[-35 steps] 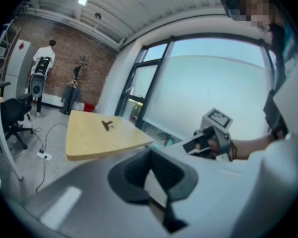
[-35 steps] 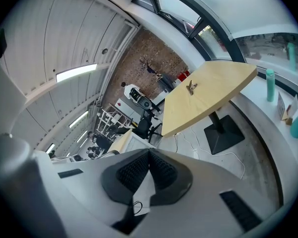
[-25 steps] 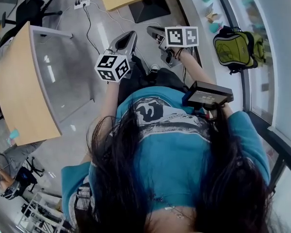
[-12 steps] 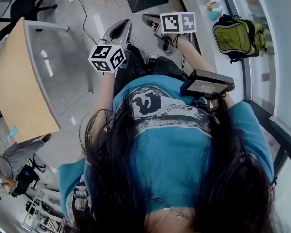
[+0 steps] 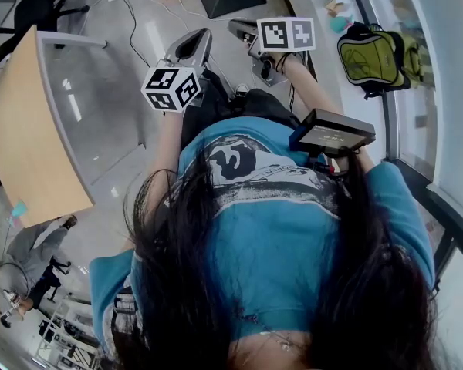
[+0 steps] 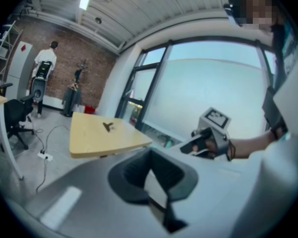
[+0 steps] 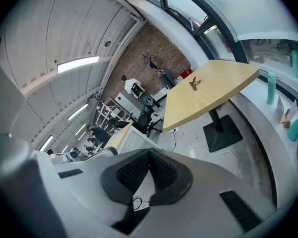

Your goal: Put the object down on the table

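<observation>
- The room is wide, with a grey floor (image 5: 100, 99), a brick back wall (image 6: 74, 58) and a curved run of windows (image 6: 208, 93). Wooden-topped tables stand about it, and the near table (image 5: 23, 145) is at the left of the head view.
- The person (image 5: 285, 230), in a teal shirt, stands well apart from every table with both arms held forward over bare floor. A green backpack (image 5: 374, 56) sits by the window ledge.
- Little has changed from a second ago. The head view has drifted slightly, but both grippers hold the same pose, side by side. No table has come nearer, so I judge that the task isn't being worked on just now.
- The left gripper (image 6: 150, 151) has its pads pressed together at the tips, with nothing between them.
- The right gripper (image 7: 149, 151) is likewise pressed together and empty.
- The only candidate for the task's object is a small dark thing (image 7: 194, 83). It lies near the middle of the far table (image 7: 223, 78), well apart from both grippers. If that is the object, it's already down.
- That thing is too small to identify.
- The person's hair (image 5: 177, 284) and body fill the lower head view and hide the floor beneath.
- A table at the top edge of the head view is cut off, so I can't tell if it's the far table, and the thing doesn't show there.
</observation>
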`<state>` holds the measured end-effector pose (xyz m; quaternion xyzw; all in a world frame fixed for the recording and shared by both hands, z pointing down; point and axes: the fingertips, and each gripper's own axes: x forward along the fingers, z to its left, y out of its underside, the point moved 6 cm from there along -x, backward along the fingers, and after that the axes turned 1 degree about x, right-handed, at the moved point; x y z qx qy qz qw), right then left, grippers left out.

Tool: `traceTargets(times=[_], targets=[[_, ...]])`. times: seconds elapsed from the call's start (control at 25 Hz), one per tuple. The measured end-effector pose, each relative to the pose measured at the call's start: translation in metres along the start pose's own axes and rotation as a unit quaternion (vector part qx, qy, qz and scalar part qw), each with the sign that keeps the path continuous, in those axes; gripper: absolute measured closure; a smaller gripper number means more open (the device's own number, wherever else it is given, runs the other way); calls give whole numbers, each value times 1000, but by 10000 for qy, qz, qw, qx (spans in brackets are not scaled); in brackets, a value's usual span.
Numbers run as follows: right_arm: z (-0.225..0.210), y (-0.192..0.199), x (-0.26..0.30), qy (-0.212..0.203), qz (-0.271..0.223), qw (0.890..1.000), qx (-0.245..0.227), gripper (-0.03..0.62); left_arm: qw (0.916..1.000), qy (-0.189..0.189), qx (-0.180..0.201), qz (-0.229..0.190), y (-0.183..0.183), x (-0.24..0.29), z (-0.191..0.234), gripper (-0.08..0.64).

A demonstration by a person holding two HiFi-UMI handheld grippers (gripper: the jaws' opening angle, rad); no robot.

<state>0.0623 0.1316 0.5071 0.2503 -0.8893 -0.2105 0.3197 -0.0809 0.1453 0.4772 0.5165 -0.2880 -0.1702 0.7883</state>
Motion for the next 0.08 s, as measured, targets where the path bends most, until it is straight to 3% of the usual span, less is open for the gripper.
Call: traceTargets(times=[0.08], targets=[[1,1,0,8,-1,10000,-5,580,10000,6,4,-3,0,-1,0,558]])
